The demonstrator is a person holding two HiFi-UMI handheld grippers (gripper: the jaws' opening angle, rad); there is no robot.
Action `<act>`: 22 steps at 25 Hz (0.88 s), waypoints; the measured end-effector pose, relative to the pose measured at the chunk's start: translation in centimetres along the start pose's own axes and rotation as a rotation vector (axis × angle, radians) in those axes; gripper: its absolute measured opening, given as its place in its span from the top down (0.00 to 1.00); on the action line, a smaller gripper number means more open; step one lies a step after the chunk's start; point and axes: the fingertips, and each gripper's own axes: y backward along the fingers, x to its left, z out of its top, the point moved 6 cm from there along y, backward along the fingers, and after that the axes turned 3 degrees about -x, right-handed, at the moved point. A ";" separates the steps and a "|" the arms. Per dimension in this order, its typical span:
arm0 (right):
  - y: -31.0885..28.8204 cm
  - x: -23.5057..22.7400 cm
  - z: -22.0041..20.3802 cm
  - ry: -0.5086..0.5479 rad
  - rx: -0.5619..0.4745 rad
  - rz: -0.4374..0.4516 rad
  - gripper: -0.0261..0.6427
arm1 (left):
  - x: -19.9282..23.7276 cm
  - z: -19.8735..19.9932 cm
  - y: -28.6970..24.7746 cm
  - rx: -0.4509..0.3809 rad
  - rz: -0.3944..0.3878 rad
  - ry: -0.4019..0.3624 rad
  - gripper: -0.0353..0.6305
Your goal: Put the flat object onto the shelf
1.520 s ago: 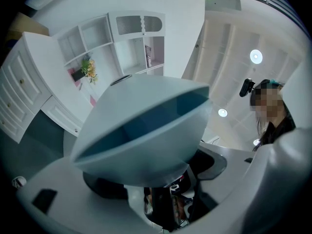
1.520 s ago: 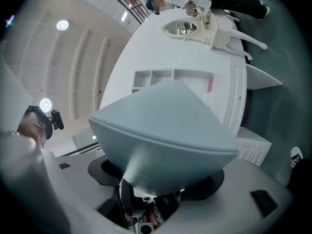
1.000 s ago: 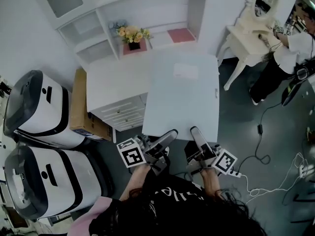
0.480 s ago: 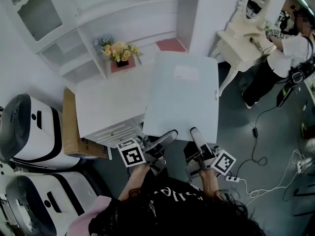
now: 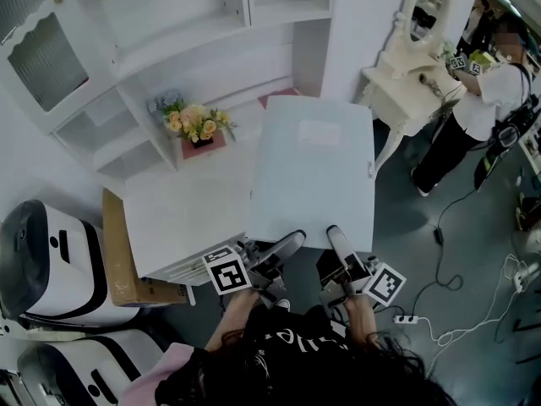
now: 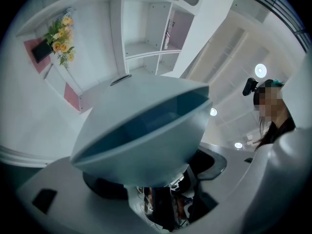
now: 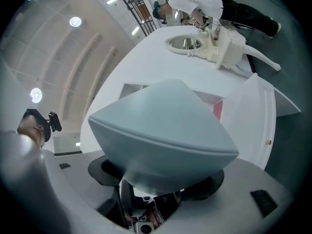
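Pale blue-grey flat object [image 5: 313, 172], rect., held in air by near edge, white shelf [image 5: 292, 8] beyond far edge

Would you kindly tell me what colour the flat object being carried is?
The flat object is pale blue-grey, clearest in the head view.

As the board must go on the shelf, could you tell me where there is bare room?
Bare: the upper shelf and the white top left of the board. Crowded: around the flowers and pink mat.

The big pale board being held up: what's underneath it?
The board overlaps the white cabinet top at its left; grey floor shows at its right. Whatever lies directly beneath is hidden.
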 end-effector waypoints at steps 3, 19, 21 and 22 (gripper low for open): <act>-0.6 -0.3 0.6 0.014 0.000 0.002 0.50 | 0.6 0.3 -0.7 -0.002 -0.007 0.008 0.39; -8.3 -4.1 11.9 0.009 0.132 0.080 0.50 | 3.8 3.8 -11.8 -0.135 0.023 -0.054 0.39; -9.5 -4.3 13.6 0.013 0.147 0.098 0.50 | 3.9 4.6 -13.5 -0.149 0.023 -0.072 0.39; -10.1 -4.4 14.4 0.014 0.154 0.106 0.50 | 4.0 5.0 -14.3 -0.157 0.024 -0.080 0.39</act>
